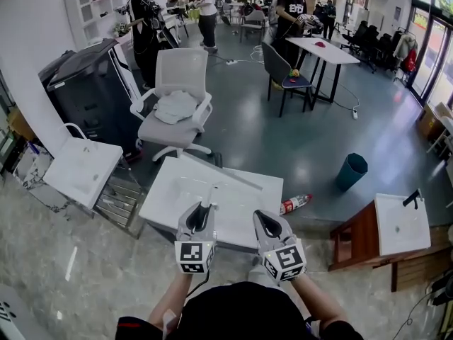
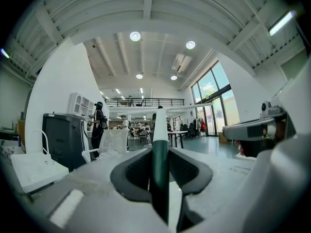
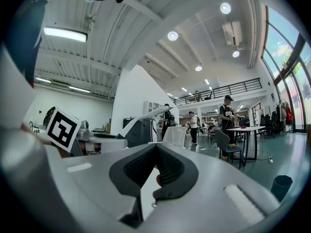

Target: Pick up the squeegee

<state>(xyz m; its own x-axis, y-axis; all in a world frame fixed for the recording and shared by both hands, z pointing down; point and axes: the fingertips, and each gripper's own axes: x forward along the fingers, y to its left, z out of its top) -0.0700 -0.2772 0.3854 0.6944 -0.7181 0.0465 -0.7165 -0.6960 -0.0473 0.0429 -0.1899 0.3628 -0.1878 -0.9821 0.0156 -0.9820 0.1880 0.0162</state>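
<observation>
The squeegee (image 1: 209, 198) stands with its green-and-white handle (image 2: 160, 144) upright between the jaws of my left gripper (image 1: 204, 214), which is shut on it. Its long white blade (image 1: 226, 173) stretches above the white sink top (image 1: 166, 190). In the right gripper view the squeegee (image 3: 146, 116) rises at a slant from the left gripper (image 3: 97, 141). My right gripper (image 1: 266, 222) hovers beside it to the right, over the sink top's near edge. Its jaws meet at the tips (image 3: 156, 147) and hold nothing.
A red-labelled bottle (image 1: 295, 203) lies on the floor right of the sink top. A second white basin (image 1: 81, 168) stands at the left, and a third on a wooden stand (image 1: 400, 225) at the right. A white office chair (image 1: 177, 108), a teal bin (image 1: 352, 171) and several people are farther off.
</observation>
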